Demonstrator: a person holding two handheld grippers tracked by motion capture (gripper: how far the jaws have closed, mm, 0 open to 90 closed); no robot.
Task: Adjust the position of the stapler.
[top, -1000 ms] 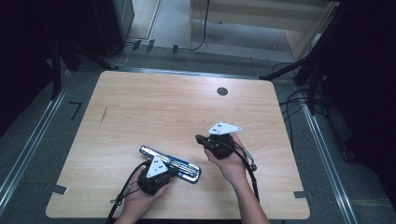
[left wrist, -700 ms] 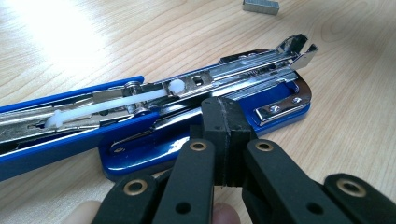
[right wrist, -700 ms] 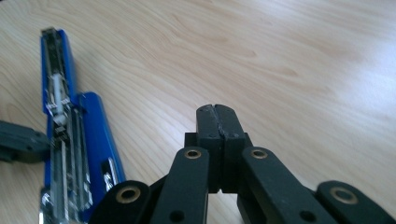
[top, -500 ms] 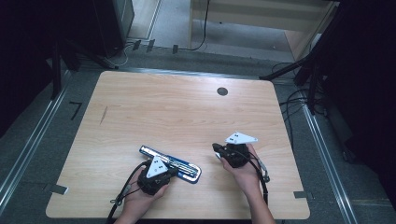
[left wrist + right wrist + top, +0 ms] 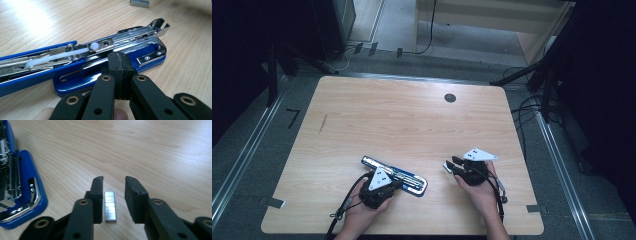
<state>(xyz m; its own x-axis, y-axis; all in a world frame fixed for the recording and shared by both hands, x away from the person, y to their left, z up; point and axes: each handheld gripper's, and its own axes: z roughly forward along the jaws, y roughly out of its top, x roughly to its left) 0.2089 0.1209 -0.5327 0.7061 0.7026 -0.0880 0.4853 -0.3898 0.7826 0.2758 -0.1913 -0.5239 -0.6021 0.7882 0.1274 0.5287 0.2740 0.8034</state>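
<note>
Two tongs work near the front edge of the wooden counter. The left tongs are closed, jaws pressed together with nothing between them, their tips just above the base of the blue stapler, which lies opened flat with its chrome magazine exposed. The right tongs are open, jaws apart on either side of a strip of staples lying flat on the counter, close to one jaw and not clamped. Stapler and staples lie near each other.
</note>
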